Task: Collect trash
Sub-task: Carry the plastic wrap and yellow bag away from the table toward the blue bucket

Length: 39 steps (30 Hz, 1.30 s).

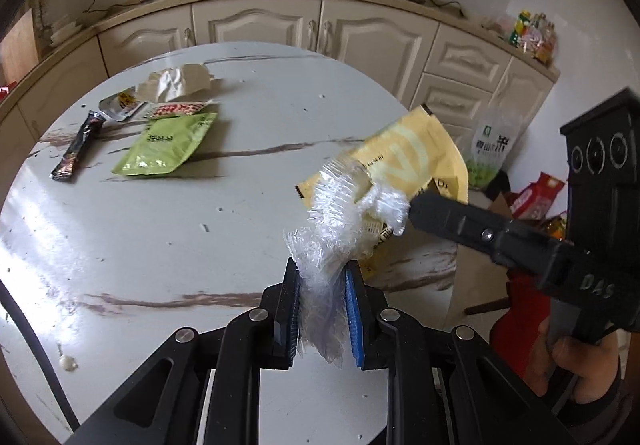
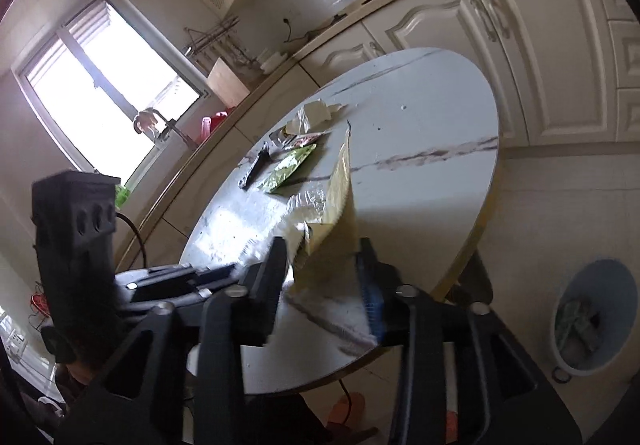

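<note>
Item: clear crinkled plastic bag [image 1: 340, 241], held upright over the white marble-patterned round table [image 1: 168, 245]. The left gripper [image 1: 322, 309] has its jaws drawn narrow, blue pads pressed on the bag's lower part.

Item: yellow paper snack packet [image 1: 404, 157], standing in the bag's mouth. The right gripper [image 2: 326, 269] has its jaws parted; the packet sits between them, and I cannot tell whether either pad touches it. In the left wrist view only one black finger shows, tip against the bunched film.

Item: remaining trash at the table's far side, well apart from the bag: green foil pouch [image 1: 164, 149], dark stick sachet [image 1: 78, 149], crumpled beige wrapper [image 1: 180, 79], small silver packet [image 1: 120, 107].

Item: pale blue bin [image 2: 596, 317] on the floor, beyond the table edge.

Risks, as judged:
- The packet looks barely seated and may tip out onto the table or floor once unsupported.
- The thin film may slip through the narrow left hold under added weight.
- The bag mouth may collapse shut before the next piece goes in.
</note>
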Each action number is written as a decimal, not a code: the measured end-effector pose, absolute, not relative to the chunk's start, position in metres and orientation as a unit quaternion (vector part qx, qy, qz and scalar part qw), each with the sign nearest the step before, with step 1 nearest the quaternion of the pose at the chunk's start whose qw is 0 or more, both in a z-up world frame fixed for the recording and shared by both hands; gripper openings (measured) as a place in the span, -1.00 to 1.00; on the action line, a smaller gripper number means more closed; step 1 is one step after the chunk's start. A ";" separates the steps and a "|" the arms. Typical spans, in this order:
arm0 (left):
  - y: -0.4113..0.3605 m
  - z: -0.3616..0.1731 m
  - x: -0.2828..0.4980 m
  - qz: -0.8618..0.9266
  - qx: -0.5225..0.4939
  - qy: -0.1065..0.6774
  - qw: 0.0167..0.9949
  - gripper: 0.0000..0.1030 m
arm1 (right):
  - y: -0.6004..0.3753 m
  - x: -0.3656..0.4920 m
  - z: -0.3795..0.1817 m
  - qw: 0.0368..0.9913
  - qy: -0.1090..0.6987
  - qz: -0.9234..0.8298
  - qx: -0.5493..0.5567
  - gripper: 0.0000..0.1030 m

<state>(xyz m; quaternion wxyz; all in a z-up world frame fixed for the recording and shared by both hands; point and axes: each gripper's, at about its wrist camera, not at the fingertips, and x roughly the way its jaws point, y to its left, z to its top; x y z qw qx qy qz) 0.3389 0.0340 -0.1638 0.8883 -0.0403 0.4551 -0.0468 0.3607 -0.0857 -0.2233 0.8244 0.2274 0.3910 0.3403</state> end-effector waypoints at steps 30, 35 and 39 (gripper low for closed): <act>-0.053 -0.133 0.357 -0.127 -0.022 0.406 0.905 -0.67 | -0.202 0.330 -0.196 0.857 0.307 0.282 0.301 -0.54; -0.111 -0.152 0.387 -0.165 -0.008 0.424 0.890 -0.67 | -0.265 0.311 -0.201 0.873 0.306 0.228 0.304 -0.54; -0.149 -0.175 0.415 -0.190 0.002 0.444 0.875 -0.67 | -0.311 0.300 -0.222 0.876 0.314 0.183 0.316 -0.54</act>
